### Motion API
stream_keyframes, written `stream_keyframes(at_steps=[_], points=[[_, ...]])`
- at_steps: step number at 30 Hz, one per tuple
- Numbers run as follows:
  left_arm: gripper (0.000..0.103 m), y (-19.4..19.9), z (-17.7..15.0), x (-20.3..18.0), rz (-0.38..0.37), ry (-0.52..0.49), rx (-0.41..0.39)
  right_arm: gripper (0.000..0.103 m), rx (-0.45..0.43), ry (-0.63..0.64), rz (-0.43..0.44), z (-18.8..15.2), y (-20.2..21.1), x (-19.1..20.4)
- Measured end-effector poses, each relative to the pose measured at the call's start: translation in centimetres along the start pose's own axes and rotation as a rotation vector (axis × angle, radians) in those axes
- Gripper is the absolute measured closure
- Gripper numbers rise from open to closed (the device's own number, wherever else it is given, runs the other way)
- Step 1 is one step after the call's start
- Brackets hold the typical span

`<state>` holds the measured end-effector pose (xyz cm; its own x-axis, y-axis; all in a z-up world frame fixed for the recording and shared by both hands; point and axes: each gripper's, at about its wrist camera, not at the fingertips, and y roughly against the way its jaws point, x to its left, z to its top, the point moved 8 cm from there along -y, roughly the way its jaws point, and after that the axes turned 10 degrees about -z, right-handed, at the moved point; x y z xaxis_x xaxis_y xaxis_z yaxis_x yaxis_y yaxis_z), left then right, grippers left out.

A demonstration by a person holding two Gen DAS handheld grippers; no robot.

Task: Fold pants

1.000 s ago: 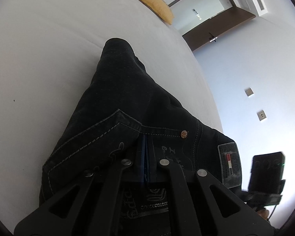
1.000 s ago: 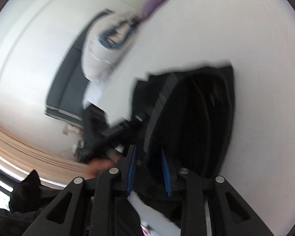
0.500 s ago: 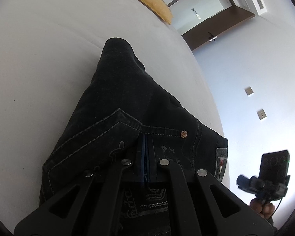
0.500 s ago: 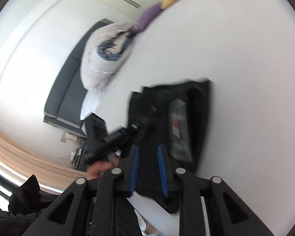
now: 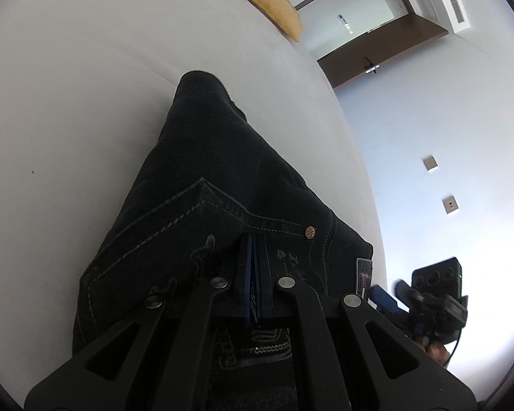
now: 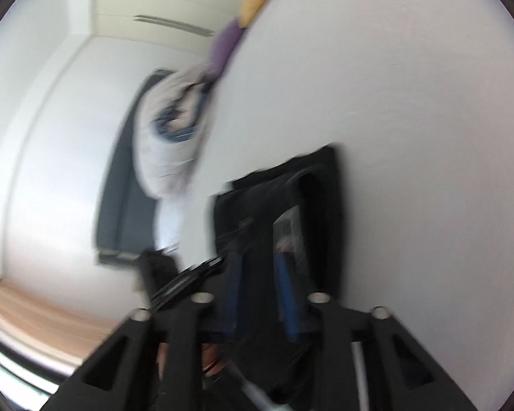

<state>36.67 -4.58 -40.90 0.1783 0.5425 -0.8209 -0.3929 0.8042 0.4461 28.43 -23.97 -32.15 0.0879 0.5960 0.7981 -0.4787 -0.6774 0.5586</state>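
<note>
Since the earlier frames: right gripper [image 6: 262, 287] drawn back from the waistband corner of the pants [image 5: 219, 185], jaws just been opening, blue pads spread with a gap; in the blurred right wrist view, apparently nothing pinched between them, though dark cloth sits close behind. Corner patch of the pants now lying flatter against the bed [image 5: 85, 85]. Left gripper [image 5: 253, 274] unmoved, pads pressed together, pinching a fold of denim at the back pocket.

Location of pants: folded into a long dark bundle on the bed, tapering away from the left gripper toward the yellow pillow [image 5: 270, 7], well apart from it. Right gripper visible in the left wrist view just beside the patch corner, off the bed edge.

Handling, as judged: black denim, fairly heavy for cloth, soft but thick at seams; not slippery, not fragile; likely to hold a crease yet sag when lifted by one point. Best hold judged to be the stiff waistband edge or the stitched pocket seam, both corners taken together.

Markings: copper rivet [image 5: 310, 232] at pocket corner; pale embroidered script on pocket, not legible; waistband patch [image 5: 363, 272] with red mark, wording unreadable.
</note>
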Motion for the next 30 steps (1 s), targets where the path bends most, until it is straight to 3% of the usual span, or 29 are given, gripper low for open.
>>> stream_keyframes(at_steps=[1, 2, 3, 4, 5, 6, 8, 10, 12, 13, 15, 16, 17, 19, 23, 30], points=[[0.102, 0.7, -0.1, -0.4, -0.007, -0.005, -0.009, 0.053, 0.013, 0.049, 0.029, -1.3, 0.0, 1.5], [0.102, 1.2, -0.4, -0.6, -0.010, -0.008, -0.010, 0.042, 0.031, 0.075, 0.033, -2.2, -0.3, 2.2], [0.102, 1.4, -0.7, -0.5, -0.008, -0.005, -0.005, 0.035, 0.075, 0.102, 0.011, -3.6, -1.3, 2.4], [0.102, 1.6, -1.2, 0.1, 0.001, 0.001, 0.005, 0.036, 0.123, 0.124, -0.049, -4.8, -2.7, 1.5], [0.102, 1.8, -1.4, 0.5, 0.001, 0.004, 0.006, 0.048, 0.144, 0.126, -0.080, -5.5, -3.6, 0.3], [0.102, 2.2, -1.6, 0.7, -0.001, 0.009, 0.002, 0.069, 0.130, 0.117, -0.078, -5.6, -3.8, -0.4], [0.102, 3.4, -1.7, 0.5, 0.017, 0.012, 0.002, 0.076, 0.120, 0.049, -0.065, -5.5, -3.0, -1.7], [0.102, 4.8, -1.8, -0.3, 0.026, -0.019, 0.019, 0.060, 0.104, 0.051, -0.079, -5.3, -1.1, -1.7], [0.102, 6.4, -1.4, -1.5, 0.029, -0.084, 0.028, 0.026, 0.018, 0.070, -0.071, -4.2, 2.1, -1.2], [0.101, 7.0, -1.3, -1.8, 0.029, -0.113, 0.037, 0.020, -0.005, 0.056, -0.072, -3.7, 3.0, -1.5], [0.092, 8.0, -0.8, -1.9, 0.071, -0.170, 0.071, 0.018, -0.033, 0.007, -0.087, -2.4, 3.9, -2.4], [0.079, 8.4, -0.6, -1.7, 0.088, -0.186, 0.084, 0.018, -0.034, -0.004, -0.099, -1.8, 4.1, -3.0], [0.053, 8.7, -0.3, -1.3, 0.101, -0.197, 0.098, 0.018, -0.025, -0.020, -0.130, -1.3, 3.9, -3.8], [0.012, 9.2, 0.4, -0.5, 0.094, -0.183, 0.103, 0.018, 0.030, -0.063, -0.160, -1.6, 2.9, -5.1], [0.010, 8.5, 1.2, 1.2, 0.015, -0.085, 0.173, 0.018, 0.073, -0.045, -0.196, -1.4, 0.5, -4.5], [0.011, 5.7, 0.1, 1.7, 0.076, -0.151, 0.343, 0.027, 0.156, -0.040, -0.260, -0.9, -2.1, -4.4]])
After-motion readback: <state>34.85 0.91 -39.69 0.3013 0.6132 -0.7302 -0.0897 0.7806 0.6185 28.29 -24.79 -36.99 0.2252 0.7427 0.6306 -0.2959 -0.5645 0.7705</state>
